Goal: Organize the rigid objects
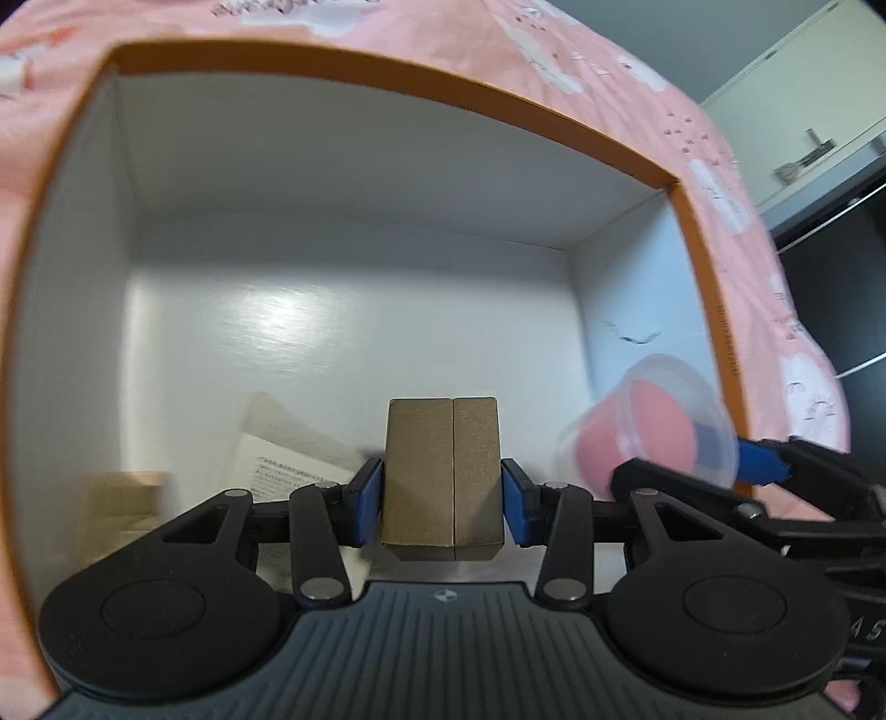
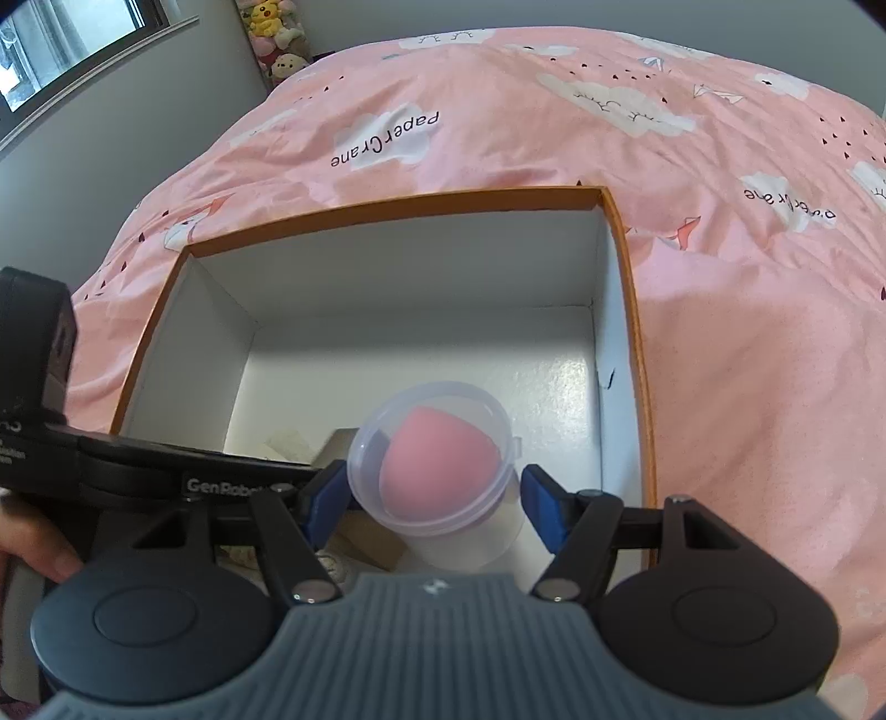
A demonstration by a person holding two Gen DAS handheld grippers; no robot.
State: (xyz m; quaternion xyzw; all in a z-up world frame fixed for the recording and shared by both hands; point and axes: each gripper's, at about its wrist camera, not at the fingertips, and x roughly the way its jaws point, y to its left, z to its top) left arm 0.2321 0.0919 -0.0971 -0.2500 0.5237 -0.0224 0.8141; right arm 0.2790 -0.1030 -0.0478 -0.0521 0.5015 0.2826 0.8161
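My left gripper [image 1: 442,495] is shut on a small brown rectangular box [image 1: 443,476] and holds it inside the open storage box [image 1: 354,266], which has white inner walls and an orange rim. My right gripper [image 2: 437,504] is shut on a clear plastic cup with a pink sponge inside [image 2: 437,471], held over the storage box's [image 2: 387,266] near right part. The cup [image 1: 653,426] and the right gripper [image 1: 698,473] also show at the right in the left wrist view. The left gripper's body [image 2: 166,476] shows at the left in the right wrist view.
A printed paper leaflet [image 1: 293,465] and a pale wooden block [image 1: 127,498] lie on the box floor near the left. The box sits on a pink patterned bedsheet [image 2: 554,122]. A white cabinet [image 1: 803,111] stands at the far right. Plush toys [image 2: 274,39] sit by the wall.
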